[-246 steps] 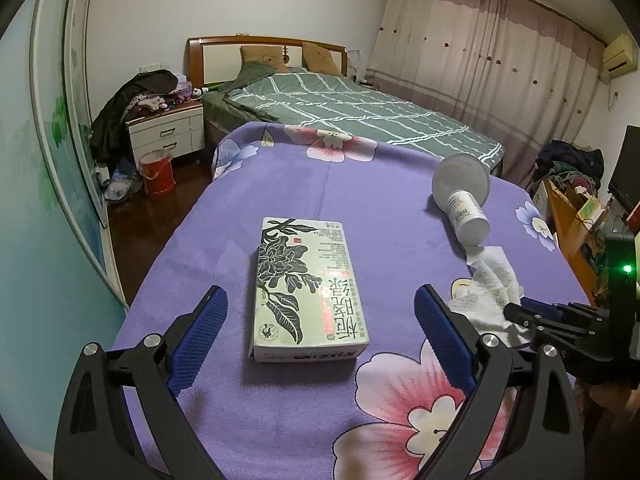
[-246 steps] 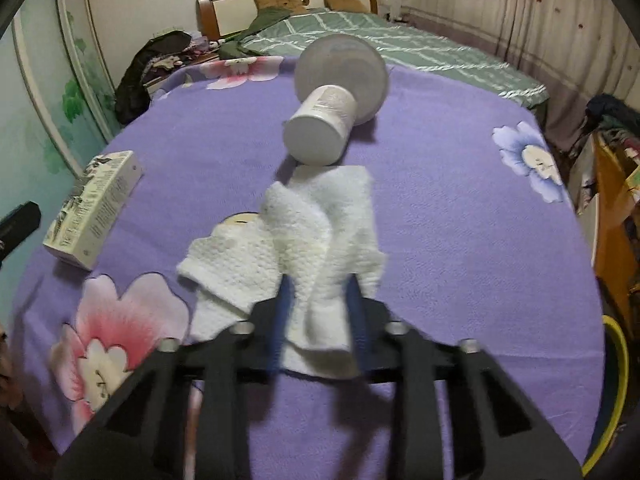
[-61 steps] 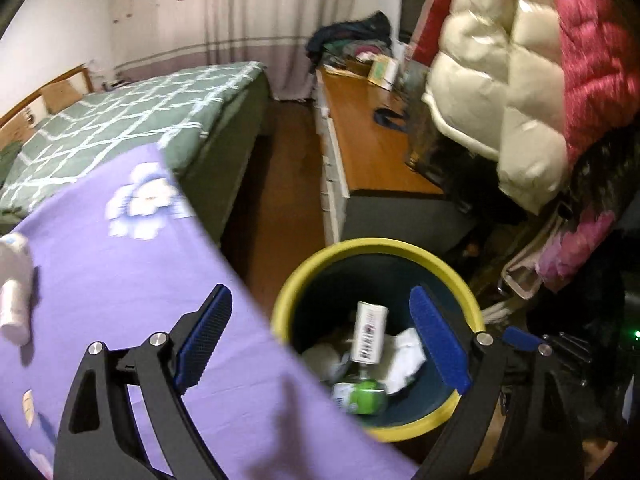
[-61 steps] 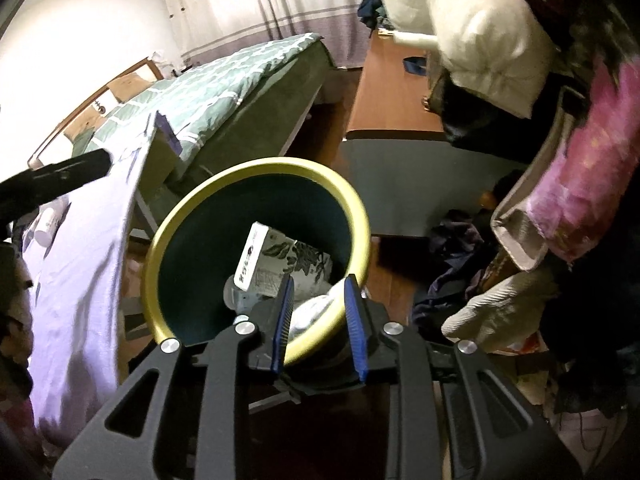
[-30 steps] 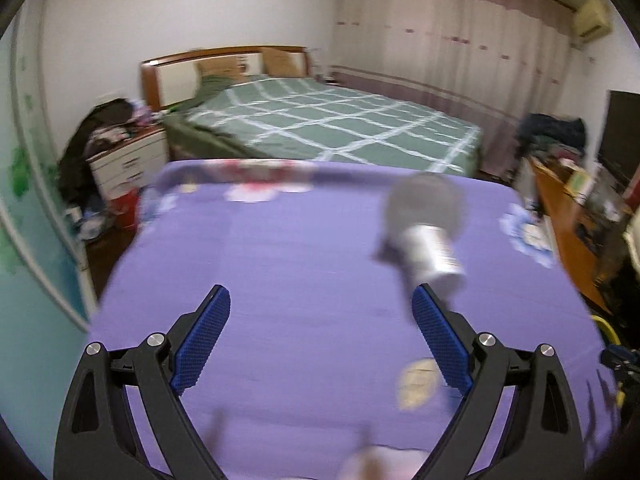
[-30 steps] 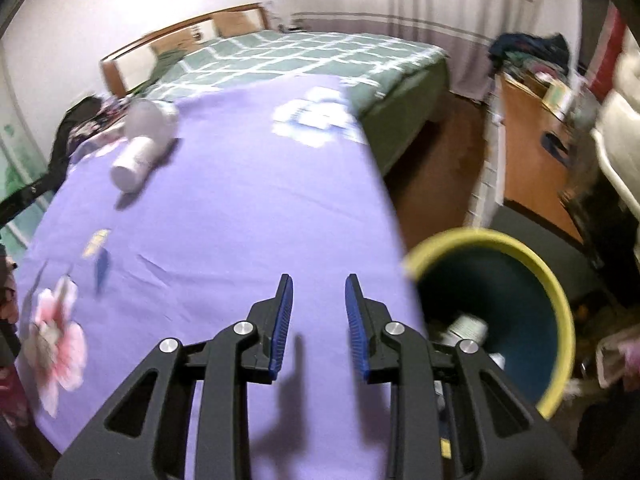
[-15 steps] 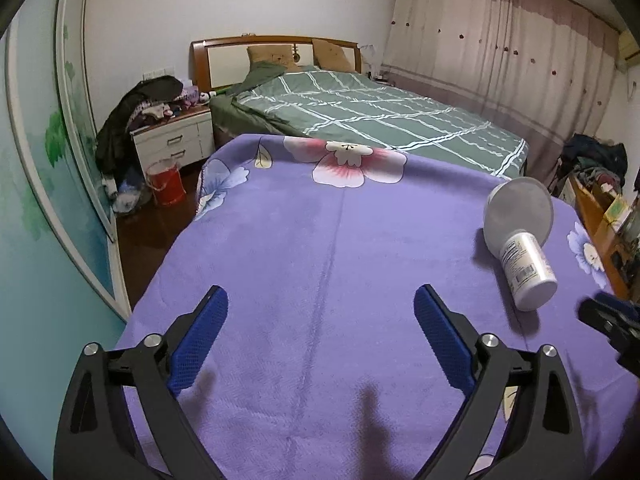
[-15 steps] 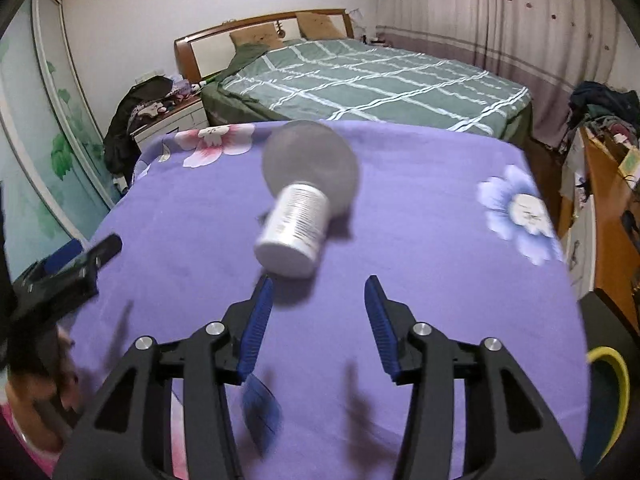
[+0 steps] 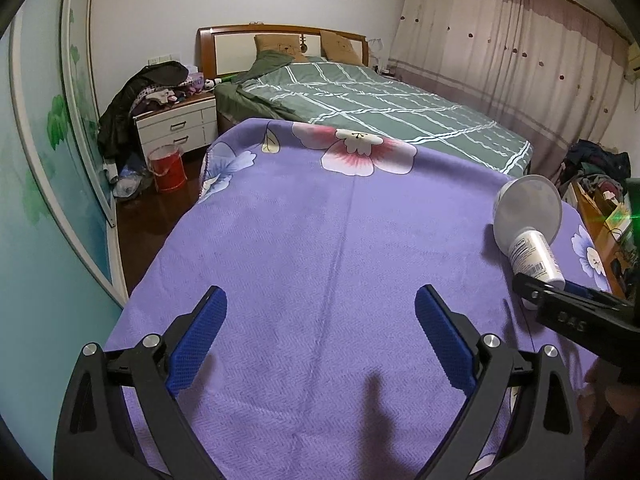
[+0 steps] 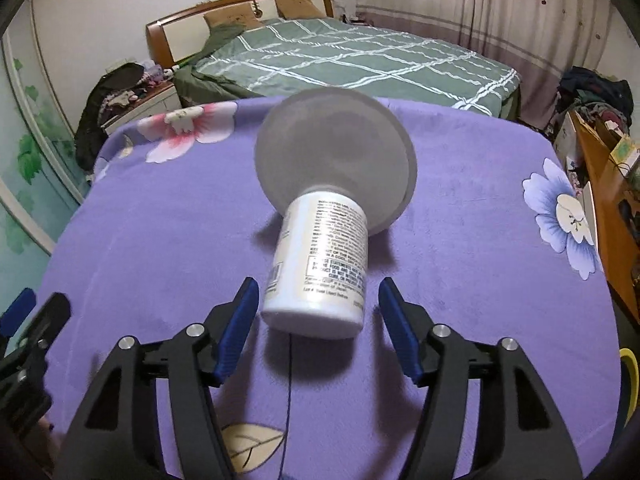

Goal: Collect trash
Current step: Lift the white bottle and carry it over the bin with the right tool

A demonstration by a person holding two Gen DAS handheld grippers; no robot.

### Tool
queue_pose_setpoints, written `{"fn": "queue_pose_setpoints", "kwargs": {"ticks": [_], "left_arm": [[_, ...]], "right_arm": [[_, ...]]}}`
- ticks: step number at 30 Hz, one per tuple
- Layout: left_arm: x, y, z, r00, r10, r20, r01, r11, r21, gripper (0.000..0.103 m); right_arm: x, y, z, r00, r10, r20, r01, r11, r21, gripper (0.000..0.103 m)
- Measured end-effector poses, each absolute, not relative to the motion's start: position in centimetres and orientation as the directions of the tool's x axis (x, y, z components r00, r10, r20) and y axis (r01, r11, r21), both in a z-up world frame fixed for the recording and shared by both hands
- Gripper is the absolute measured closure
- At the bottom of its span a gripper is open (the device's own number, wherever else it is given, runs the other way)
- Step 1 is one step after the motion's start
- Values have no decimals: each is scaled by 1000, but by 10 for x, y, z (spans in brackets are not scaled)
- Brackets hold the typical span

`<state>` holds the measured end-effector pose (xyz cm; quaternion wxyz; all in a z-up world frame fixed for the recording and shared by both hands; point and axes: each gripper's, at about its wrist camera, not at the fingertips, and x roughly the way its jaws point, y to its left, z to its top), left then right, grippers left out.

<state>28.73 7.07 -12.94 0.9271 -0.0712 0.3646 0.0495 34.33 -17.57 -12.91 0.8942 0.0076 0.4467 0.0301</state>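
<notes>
The last piece of trash in sight is a white labelled bottle (image 10: 320, 264) lying on its side on the purple floral blanket (image 10: 160, 240) that covers the counter, with its wide round disc-shaped end (image 10: 334, 152) pointing to the far side and its flat end facing the right gripper (image 10: 316, 320). Its long axis runs near-to-far, almost in line with that gripper's reach and leaning slightly left at the near end. The right gripper's jaws stand apart, wider than the bottle, one blue pad (image 10: 236, 328) just left of the bottle's near end and the other a little off to its right; neither touches it.

In the left wrist view the bottle (image 9: 536, 252) lies far out to the right, well apart from the left gripper (image 9: 320, 344), whose jaws are spread wide over bare blanket and hold nothing. The right gripper is plainly the nearer one.

The grasp probably calls for a short push forward so the pads straddle the cylindrical body rather than just its rim, then closing across its width. A round bottle on soft cloth may roll sideways if one pad lands first.
</notes>
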Motion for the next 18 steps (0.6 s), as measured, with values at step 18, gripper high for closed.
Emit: {"fn": "queue_pose_setpoints", "kwargs": {"ticks": [18], "left_arm": [[285, 66, -127, 736, 41, -675, -132, 988, -83, 9]], "right_arm": [[269, -209, -88, 659, 146, -738, -85, 989, 119, 58]]}}
